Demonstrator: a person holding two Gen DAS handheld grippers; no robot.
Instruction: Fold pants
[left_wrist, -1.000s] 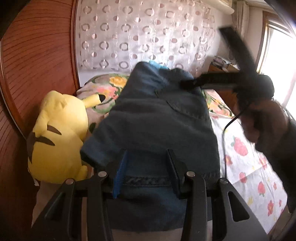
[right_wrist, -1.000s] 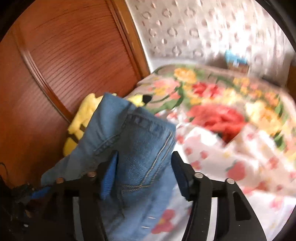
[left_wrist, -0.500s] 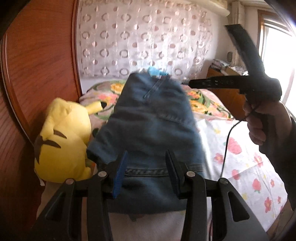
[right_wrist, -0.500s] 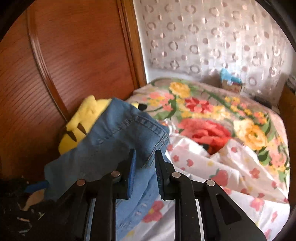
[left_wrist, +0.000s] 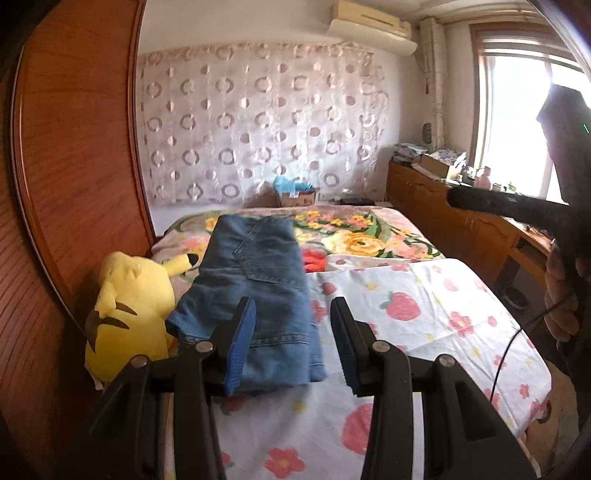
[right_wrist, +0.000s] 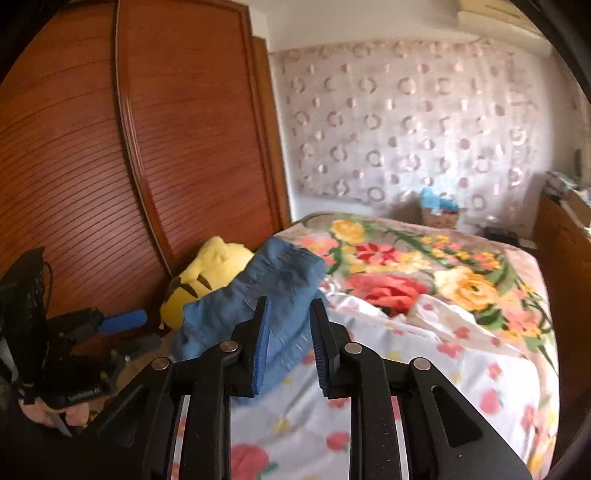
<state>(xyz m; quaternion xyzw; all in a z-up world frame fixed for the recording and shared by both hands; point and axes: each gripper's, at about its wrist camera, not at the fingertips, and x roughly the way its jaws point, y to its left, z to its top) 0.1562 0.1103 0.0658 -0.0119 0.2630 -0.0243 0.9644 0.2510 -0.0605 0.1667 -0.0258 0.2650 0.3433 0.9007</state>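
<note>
Your left gripper (left_wrist: 291, 328) and right gripper (right_wrist: 288, 339) hang with jaws parted, empty, above the folded pants (left_wrist: 258, 288) laid flat on the bed (left_wrist: 424, 314).

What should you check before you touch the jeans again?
1. Left hand-held gripper open, holding nothing: ok.
2. Right hand-held gripper open, holding nothing: ok.
3. Jeans lying folded on the bed: ok.
4. Fold neat: not ok, the edges near the plush toy look bunched and uneven.
5. Room beside the jeans: not ok on the toy's side, the two look like they touch; ok on the other side, bare sheet.
6. Layers underneath lined up: cannot tell, they are hidden.
</note>
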